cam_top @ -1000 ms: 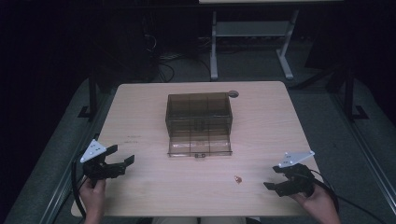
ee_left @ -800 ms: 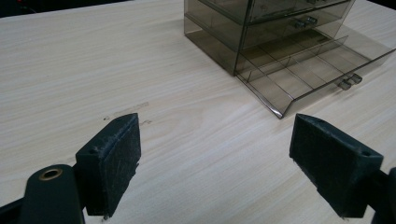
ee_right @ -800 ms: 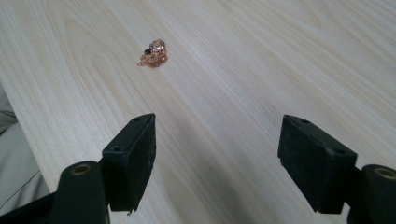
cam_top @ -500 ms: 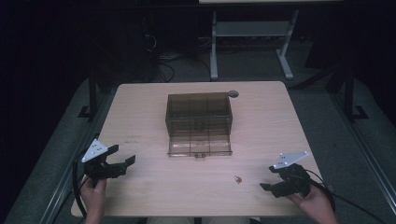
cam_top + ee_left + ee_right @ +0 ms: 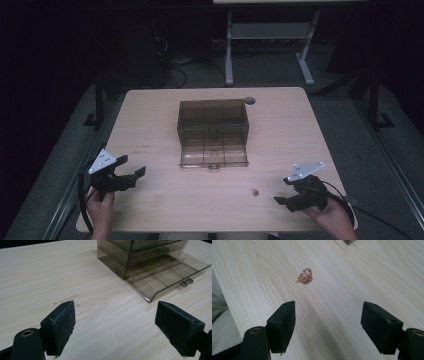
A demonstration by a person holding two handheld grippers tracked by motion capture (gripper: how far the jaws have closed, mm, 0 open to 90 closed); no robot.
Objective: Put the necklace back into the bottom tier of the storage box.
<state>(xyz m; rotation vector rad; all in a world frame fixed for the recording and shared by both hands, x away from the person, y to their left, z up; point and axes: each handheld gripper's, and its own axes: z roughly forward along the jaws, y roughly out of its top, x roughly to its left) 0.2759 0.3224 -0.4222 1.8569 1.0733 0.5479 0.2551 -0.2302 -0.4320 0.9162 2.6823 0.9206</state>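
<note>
One drawer organiser (image 5: pixel 213 132) and one small gold trinket (image 5: pixel 305 276) lie on the counter (image 5: pixel 150 115). The trinket rests ahead of the right gripper (image 5: pixel 328 325), outside its released fingers (image 5: pixel 283 325). The left gripper (image 5: pixel 117 327) is likewise spread, empty.

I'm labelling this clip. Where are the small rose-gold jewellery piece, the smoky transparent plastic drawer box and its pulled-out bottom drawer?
Small rose-gold jewellery piece (image 5: pixel 305 275), right gripper view, its clustered middle.
Smoky transparent plastic drawer box (image 5: pixel 212 116), high view, top panel.
Pulled-out bottom drawer (image 5: pixel 162 280), left gripper view, a middle compartment's floor.
</note>
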